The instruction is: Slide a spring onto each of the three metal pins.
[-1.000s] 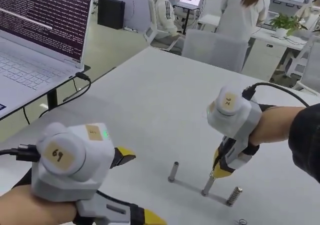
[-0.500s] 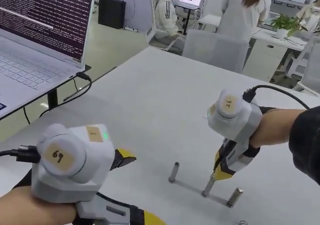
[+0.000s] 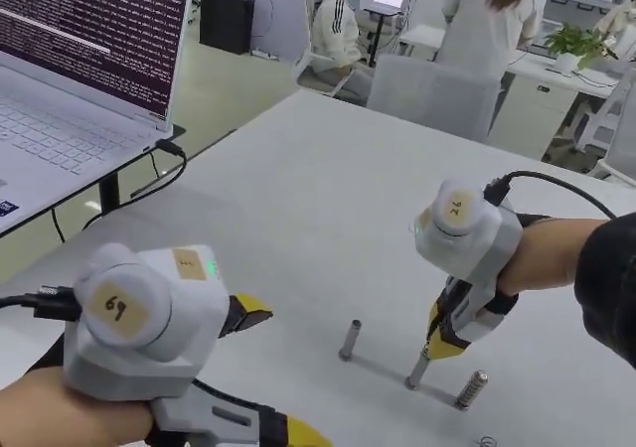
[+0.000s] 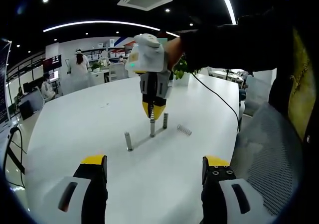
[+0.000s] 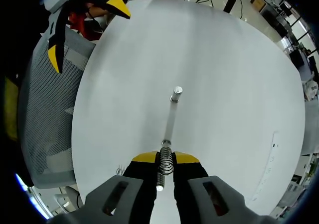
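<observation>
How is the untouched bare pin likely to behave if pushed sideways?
The bare pin stands tall and thin on the table, so it may tip easily. It looks round and smooth, so it would probably roll once down.

The bench was finished in smooth, matt white. The pins were made of bright, polished metal, and the spring was formed of shiny coiled wire. The left gripper and the right gripper were cased in matt pale-grey plastic, their jaws tipped in yellow plastic.
</observation>
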